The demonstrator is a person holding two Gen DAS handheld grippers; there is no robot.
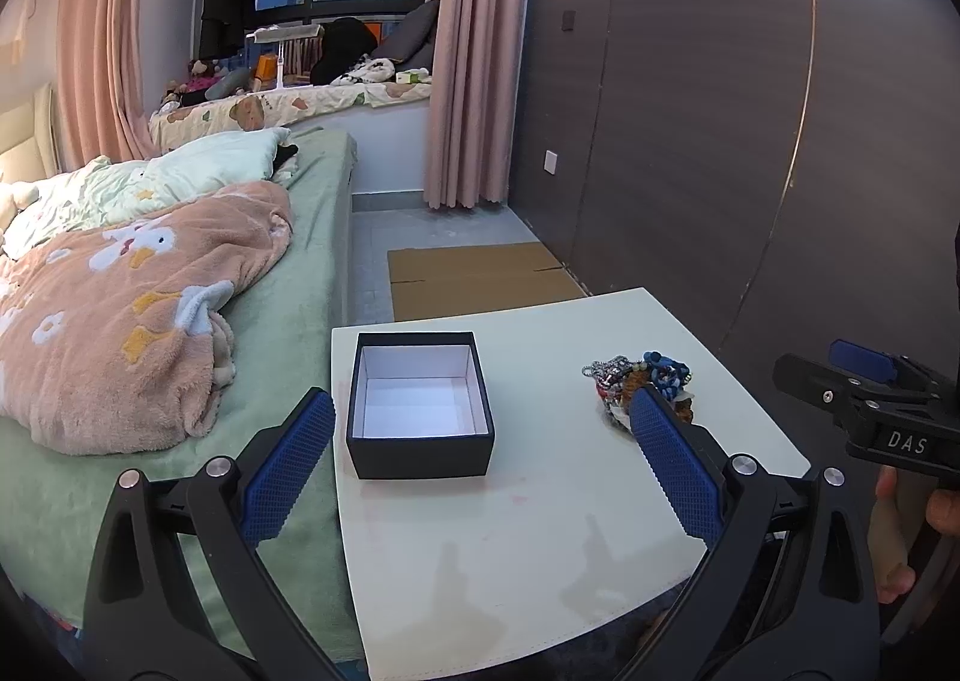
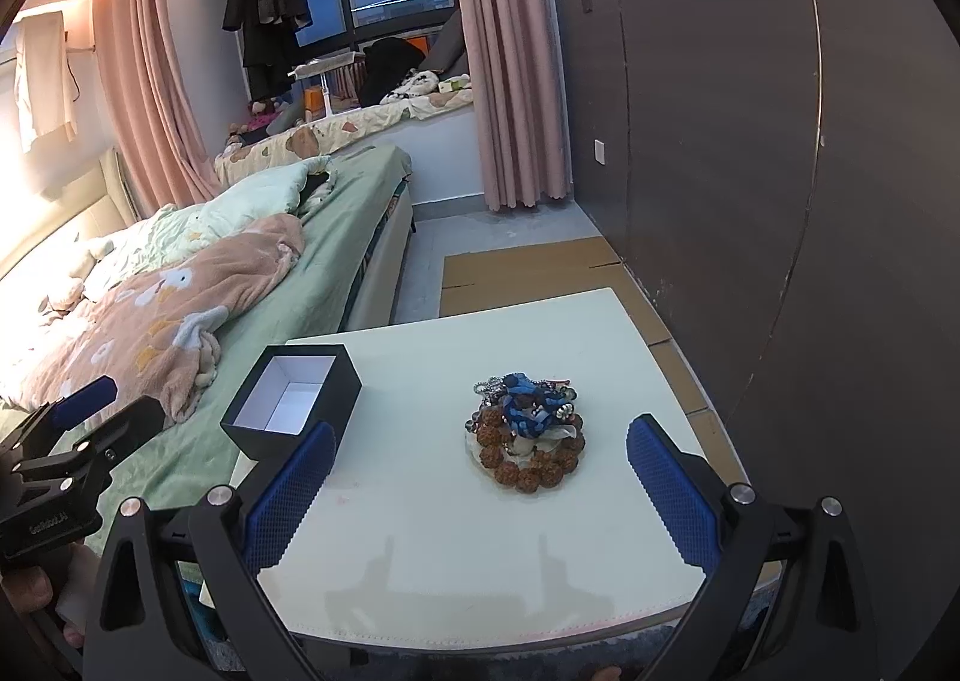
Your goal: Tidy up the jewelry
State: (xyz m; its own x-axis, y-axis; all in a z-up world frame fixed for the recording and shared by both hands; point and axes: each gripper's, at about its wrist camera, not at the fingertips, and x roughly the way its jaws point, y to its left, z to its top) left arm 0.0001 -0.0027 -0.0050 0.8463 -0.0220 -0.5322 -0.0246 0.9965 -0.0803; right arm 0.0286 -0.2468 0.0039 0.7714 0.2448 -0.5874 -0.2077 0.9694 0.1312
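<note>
A black box (image 1: 420, 441) with a white, empty inside stands open on the left part of the white table (image 1: 528, 549); it also shows at left as the box (image 2: 294, 408). A heap of jewelry (image 2: 528, 435), brown bead bracelets under blue beads and silver chains, lies on the table's right part, partly hidden as the heap (image 1: 642, 381) by my left finger. My left gripper (image 1: 480, 411) is open above the table's near half, behind the box. My right gripper (image 2: 480, 441) is open, nothing between its fingers, the heap just ahead. The right gripper (image 1: 864, 381) also appears at the right edge.
A bed (image 1: 150, 291) with a pink blanket runs along the table's left side. A dark wood wall panel (image 1: 720, 141) stands to the right. Flat cardboard (image 1: 480, 279) lies on the floor beyond the table. A hand (image 1: 900, 531) holds the right gripper's handle.
</note>
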